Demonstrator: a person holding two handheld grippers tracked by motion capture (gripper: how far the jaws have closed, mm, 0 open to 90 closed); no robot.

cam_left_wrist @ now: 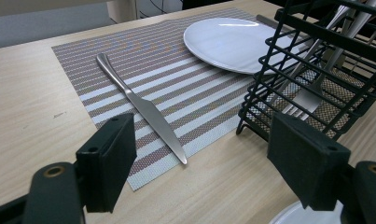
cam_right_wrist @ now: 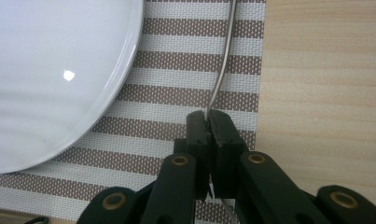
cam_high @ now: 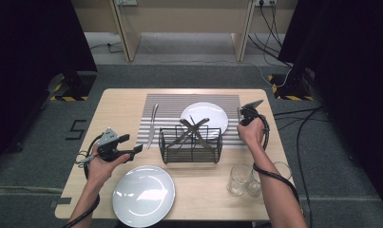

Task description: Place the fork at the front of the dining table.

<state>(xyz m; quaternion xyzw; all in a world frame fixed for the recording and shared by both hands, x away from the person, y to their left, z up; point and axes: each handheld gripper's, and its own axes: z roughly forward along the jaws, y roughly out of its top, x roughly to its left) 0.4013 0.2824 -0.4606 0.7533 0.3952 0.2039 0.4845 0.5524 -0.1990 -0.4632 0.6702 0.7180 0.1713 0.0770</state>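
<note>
Table setting on a wooden table, dark curtains either side.
High view: right gripper sits at the striped placemat's right edge; its utensil is barely visible. Left gripper view: left gripper spread, empty, near the knife. Right gripper view: jaws pinch a thin metal utensil handle beside the white plate, its far end cut off.

The right gripper's jaws were matt black plastic with brass-coloured rivets, pinched on a thin polished metal utensil. Beneath them lay a woven placemat of coarse mesh texture, and beside it a glossy white plate that looked ceramic. To the gripper's other side the table was pale matt wood grain. Ahead of the left gripper lay a smooth shiny metal knife and a matt black wire basket.
</note>
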